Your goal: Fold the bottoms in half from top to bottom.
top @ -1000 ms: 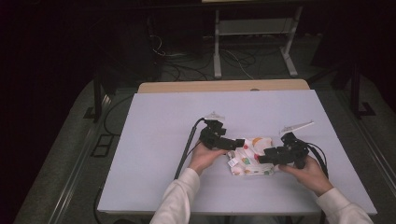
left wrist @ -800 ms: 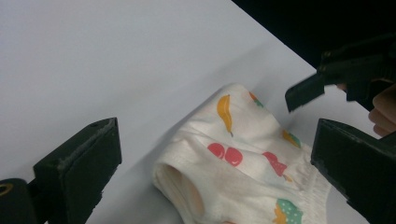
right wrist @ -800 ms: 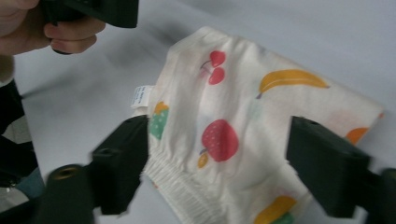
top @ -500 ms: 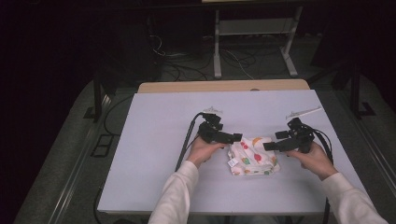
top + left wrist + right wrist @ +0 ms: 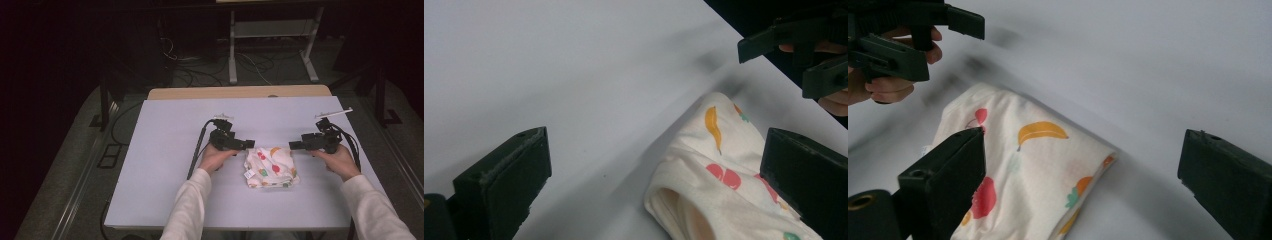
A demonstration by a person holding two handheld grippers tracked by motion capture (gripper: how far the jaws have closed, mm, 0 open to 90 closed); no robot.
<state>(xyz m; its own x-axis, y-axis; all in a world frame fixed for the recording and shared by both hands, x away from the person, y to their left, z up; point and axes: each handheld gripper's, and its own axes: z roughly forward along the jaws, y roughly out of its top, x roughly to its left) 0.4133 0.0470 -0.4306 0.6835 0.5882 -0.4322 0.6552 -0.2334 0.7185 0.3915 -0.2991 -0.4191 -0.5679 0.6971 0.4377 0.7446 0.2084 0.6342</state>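
Between the jaws of the right gripper nothing was held; they had just been opening and stood wide, clear of the folded fruit-print cloth. Left gripper likewise stood wide and empty, hovering just beside the cloth's far left corner. Both seemed let go on purpose, the fold apparently finished. That cloth lay flat near the front middle of the white table. No containers were present.
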